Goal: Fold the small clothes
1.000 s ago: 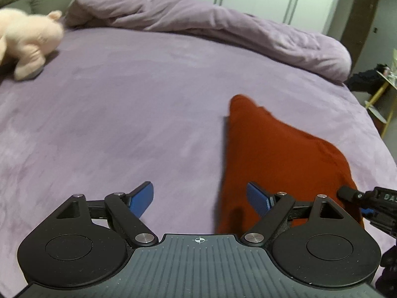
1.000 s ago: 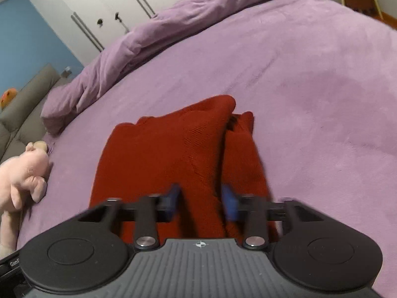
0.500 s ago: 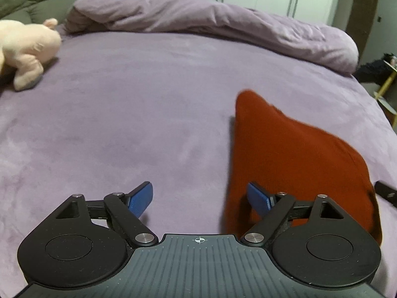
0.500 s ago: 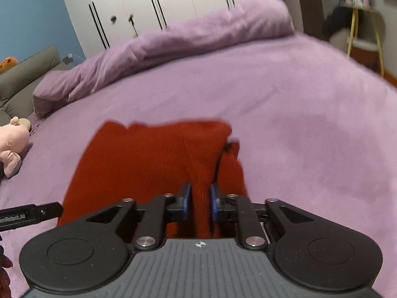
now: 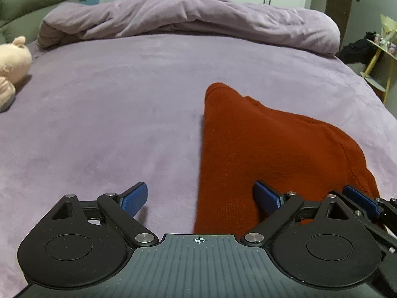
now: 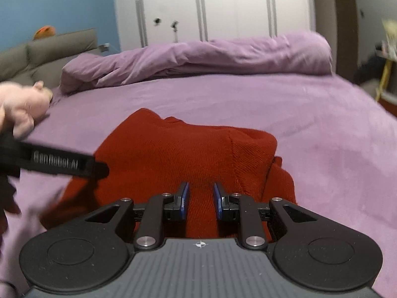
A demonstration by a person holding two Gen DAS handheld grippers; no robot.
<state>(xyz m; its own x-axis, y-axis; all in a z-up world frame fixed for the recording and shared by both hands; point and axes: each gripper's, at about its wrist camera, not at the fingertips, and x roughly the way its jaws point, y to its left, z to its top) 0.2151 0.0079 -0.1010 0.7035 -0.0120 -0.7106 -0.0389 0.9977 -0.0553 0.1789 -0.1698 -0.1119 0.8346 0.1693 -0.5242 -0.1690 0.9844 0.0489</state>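
Rust-red ribbed-knit garment [image 6: 181, 154] is lying folded into a rough wedge on the plush purple bed [image 5: 111, 114], near edge. My left gripper [image 5: 199, 197] is spreading wide over its left edge, gripping nothing. My right gripper [image 6: 200, 200] is sitting part-open above the knit.

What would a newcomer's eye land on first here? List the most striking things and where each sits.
First, the folded rust-red knitted garment, vivid against the lilac plush bedspread it lies on, right in front of both tools. Next, the bunched lilac duvet rolled along the bed's far edge. Last, the pale pink plush toy at the far left.
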